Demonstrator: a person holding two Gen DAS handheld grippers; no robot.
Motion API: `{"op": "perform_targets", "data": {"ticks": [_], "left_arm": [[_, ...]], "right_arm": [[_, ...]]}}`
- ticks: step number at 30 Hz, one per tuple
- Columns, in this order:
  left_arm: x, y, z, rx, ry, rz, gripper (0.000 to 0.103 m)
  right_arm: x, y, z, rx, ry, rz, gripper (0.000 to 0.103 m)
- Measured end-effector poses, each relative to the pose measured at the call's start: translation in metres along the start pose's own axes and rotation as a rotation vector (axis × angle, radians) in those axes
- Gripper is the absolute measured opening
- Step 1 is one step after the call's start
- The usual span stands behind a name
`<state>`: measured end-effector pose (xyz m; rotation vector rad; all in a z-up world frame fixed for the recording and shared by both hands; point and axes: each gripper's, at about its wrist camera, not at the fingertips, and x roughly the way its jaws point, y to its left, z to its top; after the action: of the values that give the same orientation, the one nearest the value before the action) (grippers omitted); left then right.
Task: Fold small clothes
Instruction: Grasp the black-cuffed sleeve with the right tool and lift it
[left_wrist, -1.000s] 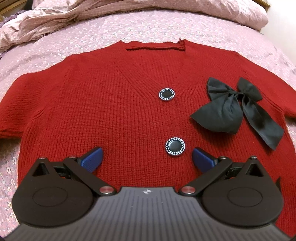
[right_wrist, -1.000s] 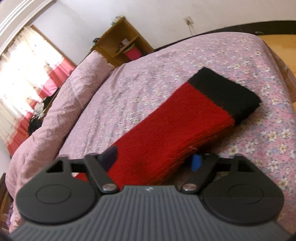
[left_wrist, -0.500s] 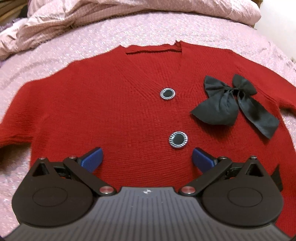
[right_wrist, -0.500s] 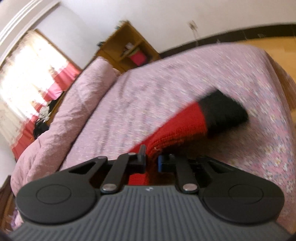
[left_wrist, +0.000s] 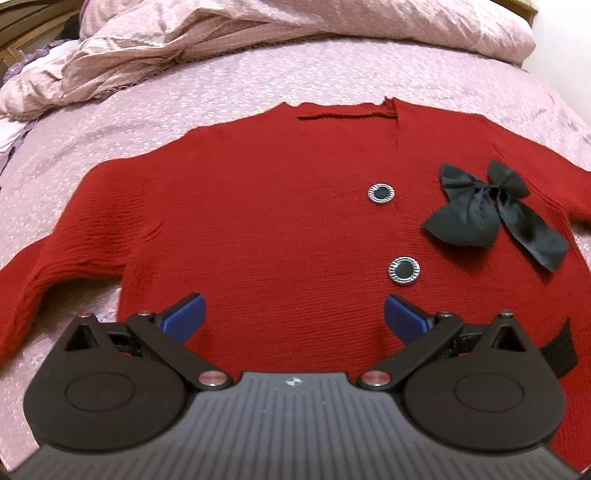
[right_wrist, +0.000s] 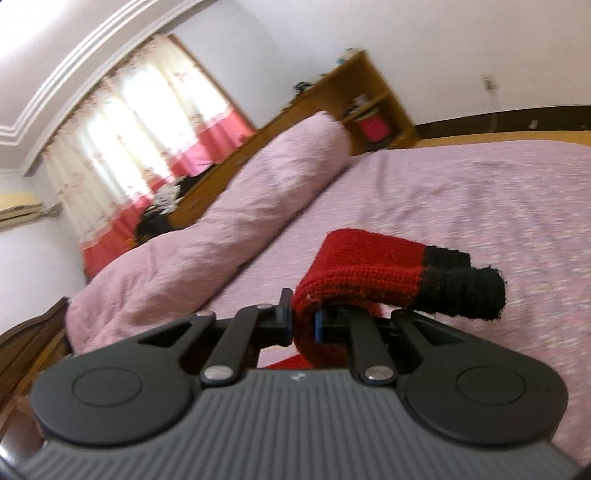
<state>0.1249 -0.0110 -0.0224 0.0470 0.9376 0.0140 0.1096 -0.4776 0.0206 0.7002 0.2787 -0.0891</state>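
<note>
A small red knit cardigan (left_wrist: 266, 221) lies flat, front up, on the pink floral bedspread (left_wrist: 258, 85). It has two round buttons (left_wrist: 381, 192) and a black bow (left_wrist: 487, 210) on its right chest. My left gripper (left_wrist: 293, 317) is open and empty, hovering over the cardigan's lower middle. My right gripper (right_wrist: 303, 323) is shut on the cardigan's red sleeve (right_wrist: 354, 273), which is lifted off the bed; its black cuff (right_wrist: 461, 284) droops to the right.
A rumpled pink duvet (left_wrist: 258, 33) lies along the far side of the bed, also in the right wrist view (right_wrist: 229, 210). A wooden shelf (right_wrist: 354, 96) and a curtained window (right_wrist: 140, 125) stand beyond the bed.
My right gripper closed on the sleeve and lifted it off the bed, swinging its view upward. My left gripper drew back and shifted left over the cardigan, staying open.
</note>
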Motion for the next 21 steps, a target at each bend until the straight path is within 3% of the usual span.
{"op": "perform_targets", "data": {"ticks": [21], "left_arm": [[-0.025, 0.079, -0.019, -0.146, -0.024, 0.092, 0.103]], "right_arm": [[0.038, 0.158, -0.069, -0.129, 0.154, 0.285, 0.013]]}}
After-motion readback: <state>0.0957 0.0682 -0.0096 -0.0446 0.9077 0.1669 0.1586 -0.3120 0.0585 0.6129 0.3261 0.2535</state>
